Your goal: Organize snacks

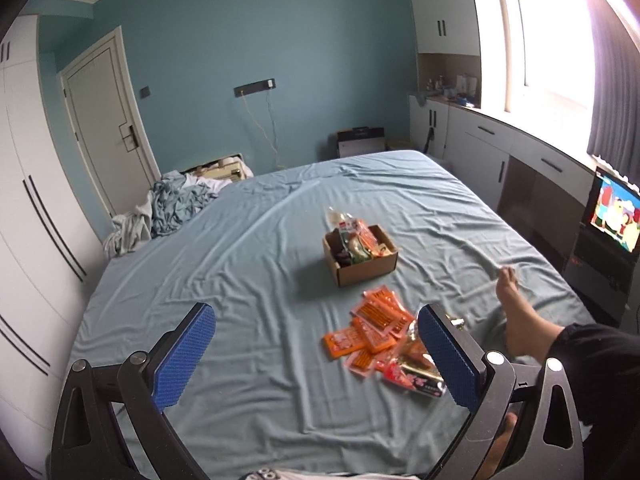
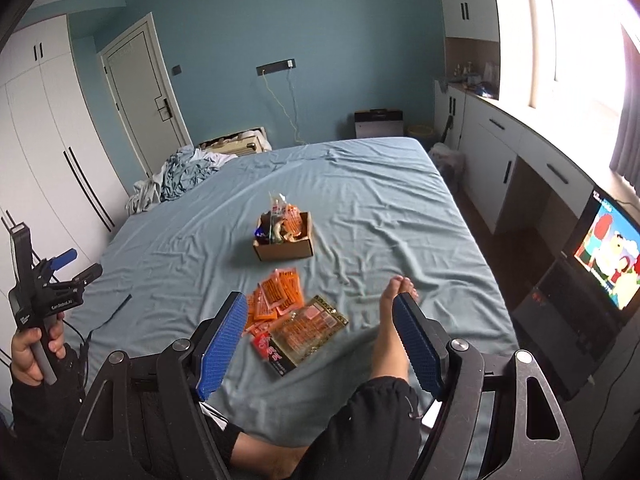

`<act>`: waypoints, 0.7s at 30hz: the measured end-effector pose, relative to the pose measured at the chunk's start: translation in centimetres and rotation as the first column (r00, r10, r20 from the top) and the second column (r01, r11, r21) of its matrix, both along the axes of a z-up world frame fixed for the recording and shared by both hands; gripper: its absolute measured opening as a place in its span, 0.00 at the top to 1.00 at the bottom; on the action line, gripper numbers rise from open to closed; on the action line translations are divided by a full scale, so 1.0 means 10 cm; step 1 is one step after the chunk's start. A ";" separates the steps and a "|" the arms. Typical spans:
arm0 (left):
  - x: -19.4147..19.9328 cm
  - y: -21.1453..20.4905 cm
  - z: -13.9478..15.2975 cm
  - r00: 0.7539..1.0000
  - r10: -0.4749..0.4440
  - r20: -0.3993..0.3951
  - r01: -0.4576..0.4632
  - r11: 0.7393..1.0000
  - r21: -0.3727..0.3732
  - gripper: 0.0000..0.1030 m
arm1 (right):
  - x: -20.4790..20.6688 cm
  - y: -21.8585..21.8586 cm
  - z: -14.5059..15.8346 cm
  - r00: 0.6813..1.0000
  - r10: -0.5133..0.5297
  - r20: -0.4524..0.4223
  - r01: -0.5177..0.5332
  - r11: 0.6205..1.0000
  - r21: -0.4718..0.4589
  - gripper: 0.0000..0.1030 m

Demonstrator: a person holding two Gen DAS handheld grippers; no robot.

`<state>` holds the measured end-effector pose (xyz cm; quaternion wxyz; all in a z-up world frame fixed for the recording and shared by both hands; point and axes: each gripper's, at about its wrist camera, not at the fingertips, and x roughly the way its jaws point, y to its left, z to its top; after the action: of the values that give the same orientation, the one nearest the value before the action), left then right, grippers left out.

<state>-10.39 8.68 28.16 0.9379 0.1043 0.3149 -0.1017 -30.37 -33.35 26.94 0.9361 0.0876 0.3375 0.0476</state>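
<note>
With both tools raised over the bed [image 1: 248,248], spread wide apart and empty: left gripper [image 1: 316,354], blue fingers [image 1: 188,354] parted with only sheet and snacks showing between them; likewise right gripper [image 2: 320,344], blue pads [image 2: 222,344] parted, nothing pressed between. Ahead of the left gripper's fingertips, toward its right finger: loose heap of orange snack packets [image 1: 374,328], partly hidden behind that finger, with a red-and-gold pack [image 1: 416,376] at the near edge of the heap. Farther ahead, well apart from the fingertips: open cardboard box [image 1: 362,262] resting on the sheet, filled with mixed snacks, some standing above the rim. In the right wrist view, same heap [image 2: 280,296] lying just past the fingertips, nearer the left finger; a flat clear-wrapped tray [image 2: 308,330] between the fingers' lines; box [image 2: 284,240] beyond. Bare foot [image 2: 394,308] just beside the right finger. Left gripper also visible far off the left finger, gripped by a hand [image 2: 30,354].
</note>
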 end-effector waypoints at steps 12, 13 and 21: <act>0.09 -0.33 0.38 1.000 0.024 0.018 -0.024 0.999 -0.030 0.00 | 0.56 -0.43 -0.03 1.000 0.004 -0.009 -0.003 0.998 0.058 0.28; 0.10 -0.37 0.43 1.000 0.016 0.005 -0.016 0.999 -0.031 0.00 | 0.59 -0.44 -0.05 1.000 0.008 -0.008 -0.008 0.998 0.057 0.28; 0.00 -0.83 0.87 0.997 -0.079 0.023 0.078 0.995 0.063 0.00 | 0.63 -0.51 -0.14 0.998 0.050 0.028 -0.053 0.992 0.114 0.28</act>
<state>-10.37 0.40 36.87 0.9334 0.1468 0.3017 -0.1274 -24.05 -38.41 25.50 0.9321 0.1319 0.3244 0.0921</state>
